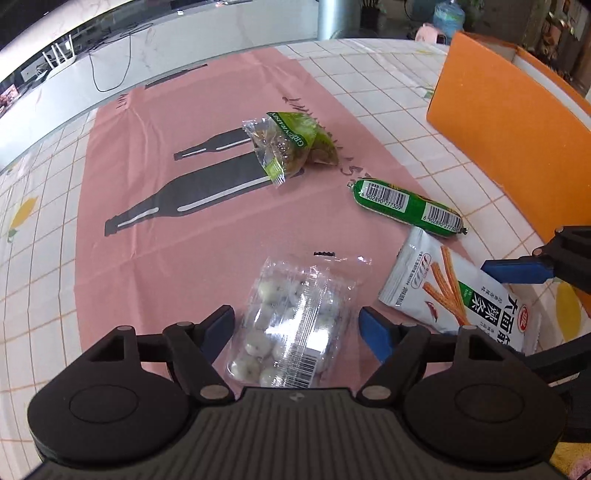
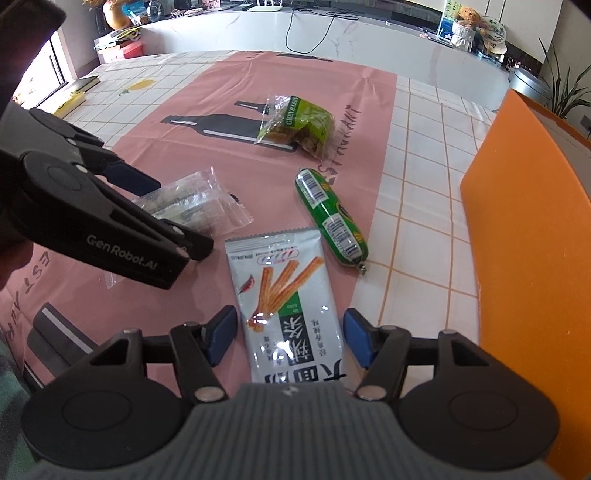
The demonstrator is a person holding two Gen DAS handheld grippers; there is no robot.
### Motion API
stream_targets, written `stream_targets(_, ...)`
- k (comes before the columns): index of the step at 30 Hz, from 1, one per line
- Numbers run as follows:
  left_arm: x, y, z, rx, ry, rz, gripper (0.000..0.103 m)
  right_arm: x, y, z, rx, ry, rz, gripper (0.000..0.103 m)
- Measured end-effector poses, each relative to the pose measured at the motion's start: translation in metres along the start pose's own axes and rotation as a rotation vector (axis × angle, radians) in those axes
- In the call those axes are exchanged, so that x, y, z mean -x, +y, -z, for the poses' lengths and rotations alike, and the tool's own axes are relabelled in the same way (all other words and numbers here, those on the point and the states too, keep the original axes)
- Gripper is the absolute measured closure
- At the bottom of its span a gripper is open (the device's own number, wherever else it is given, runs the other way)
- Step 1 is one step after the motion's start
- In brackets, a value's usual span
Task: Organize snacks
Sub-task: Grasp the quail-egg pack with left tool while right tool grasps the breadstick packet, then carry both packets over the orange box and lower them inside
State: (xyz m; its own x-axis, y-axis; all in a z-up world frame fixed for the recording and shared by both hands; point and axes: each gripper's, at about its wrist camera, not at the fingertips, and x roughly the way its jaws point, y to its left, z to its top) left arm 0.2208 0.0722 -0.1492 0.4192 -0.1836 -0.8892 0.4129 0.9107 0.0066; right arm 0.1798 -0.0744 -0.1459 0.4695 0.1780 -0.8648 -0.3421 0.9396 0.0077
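Note:
My left gripper (image 1: pixel 295 328) is open with its blue pads on either side of a clear pack of white candies (image 1: pixel 295 328) lying on the pink mat; the pack also shows in the right wrist view (image 2: pixel 195 206). My right gripper (image 2: pixel 290 334) is open, straddling a white spicy-stick packet (image 2: pixel 288 295), also visible in the left wrist view (image 1: pixel 443 291). A green sausage (image 1: pixel 406 206) (image 2: pixel 330 218) lies beyond it. A green raisin bag (image 1: pixel 288 144) (image 2: pixel 299 123) lies farther out. The orange box (image 1: pixel 517 122) (image 2: pixel 528 221) stands to the right.
The pink mat (image 1: pixel 166 258) with bottle prints covers a white tiled tablecloth (image 2: pixel 424 166). The left gripper's body (image 2: pixel 92 221) crosses the left of the right wrist view. A white counter with cables (image 2: pixel 332 33) runs behind the table.

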Motion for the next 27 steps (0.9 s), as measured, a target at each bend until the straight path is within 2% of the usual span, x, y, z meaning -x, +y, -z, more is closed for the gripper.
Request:
stream_targets(2,0.002,-0.001,0.002,0.009,-0.001,0.003,0.018,0.002,-0.001,0.002,-0.005,-0.006,0.001,0.045)
stream_targets(5,0.006,-0.001,0.002,0.031,0.009,0.001,0.034,0.004,-0.001,0.003,-0.020,-0.007,0.012,0.050)
stream_targets(9,0.009,0.003,0.001,0.076,0.032,0.013,0.039,0.004,0.000,0.001,-0.046,0.006,0.025,0.054)
stream_targets(13,0.021,0.006,0.006,0.152,0.010,0.040,0.040,0.011,-0.004,0.001,-0.114,0.006,0.002,0.055)
stream_targets(18,0.051,0.002,0.013,0.235,-0.030,0.062,0.040,0.034,-0.008,0.007,-0.167,-0.035,-0.025,0.055)
stream_targets(22,0.076,-0.005,0.011,0.291,-0.069,0.091,0.040,0.063,-0.017,0.005,-0.193,-0.088,-0.055,0.055)
stream_targets(27,0.111,-0.025,-0.003,0.312,-0.139,0.131,0.040,0.107,-0.041,0.004,-0.238,-0.156,-0.086,0.055)
